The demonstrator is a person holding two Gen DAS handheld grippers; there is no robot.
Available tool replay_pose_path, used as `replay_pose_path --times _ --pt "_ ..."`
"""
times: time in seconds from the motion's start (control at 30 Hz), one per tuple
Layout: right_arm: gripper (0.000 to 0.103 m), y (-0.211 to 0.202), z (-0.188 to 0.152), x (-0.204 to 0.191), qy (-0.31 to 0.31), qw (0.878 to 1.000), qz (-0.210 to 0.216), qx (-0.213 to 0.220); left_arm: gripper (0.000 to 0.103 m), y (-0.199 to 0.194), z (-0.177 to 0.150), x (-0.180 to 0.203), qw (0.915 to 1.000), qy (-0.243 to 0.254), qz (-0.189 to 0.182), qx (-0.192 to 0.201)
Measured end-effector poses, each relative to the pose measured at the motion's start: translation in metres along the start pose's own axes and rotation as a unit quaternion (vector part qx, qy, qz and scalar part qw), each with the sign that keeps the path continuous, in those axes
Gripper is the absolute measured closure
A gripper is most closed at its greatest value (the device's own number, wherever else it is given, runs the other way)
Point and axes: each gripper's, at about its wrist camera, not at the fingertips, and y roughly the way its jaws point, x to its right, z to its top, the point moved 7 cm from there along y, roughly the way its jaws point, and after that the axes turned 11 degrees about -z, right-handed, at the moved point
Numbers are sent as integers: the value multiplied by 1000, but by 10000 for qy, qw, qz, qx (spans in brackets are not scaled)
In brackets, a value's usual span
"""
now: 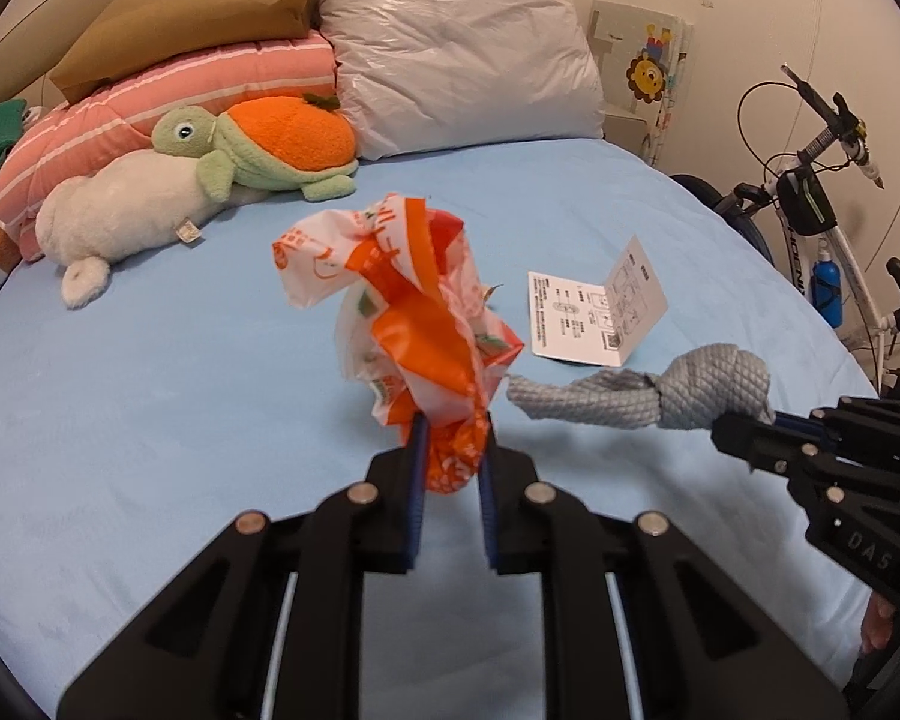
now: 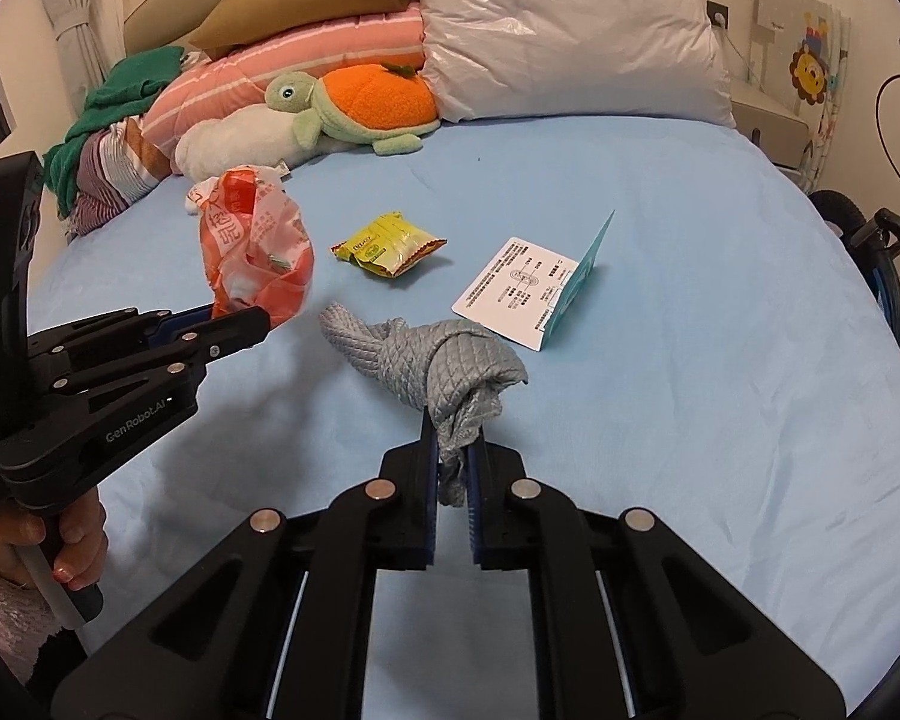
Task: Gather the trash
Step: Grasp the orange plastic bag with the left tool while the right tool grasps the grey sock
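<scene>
My left gripper [image 1: 452, 420] is shut on a crumpled orange and white plastic wrapper [image 1: 414, 324] and holds it above the blue bed; the gripper also shows in the right wrist view [image 2: 252, 318] with the wrapper [image 2: 255, 252]. My right gripper [image 2: 452, 426] is shut on a knotted grey cloth [image 2: 438, 354], also seen in the left wrist view [image 1: 660, 390]. A yellow snack wrapper [image 2: 390, 247] lies on the bed beyond the cloth. A folded white leaflet [image 2: 531, 291] lies to its right and also shows in the left wrist view [image 1: 594, 315].
The blue bed sheet [image 2: 690, 420] fills both views. A turtle plush [image 2: 354, 105], a white plush [image 1: 120, 210], pink striped bedding [image 1: 168, 96], a white pillow [image 2: 570, 30] and a brown paper bag [image 1: 198, 6] sit at the head. A bicycle [image 1: 828, 222] stands right of the bed.
</scene>
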Motion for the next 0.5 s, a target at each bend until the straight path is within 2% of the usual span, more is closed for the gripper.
replay_pose_path --times 0.17,0.5 --pt "96 -20 4 -5 -96 9997 -44 224 87 -25 -3 -1 9998 -66 123 146" --pt "96 -60 -5 -18 -146 9989 18 454 87 -70 -29 1 9991 -278 210 235"
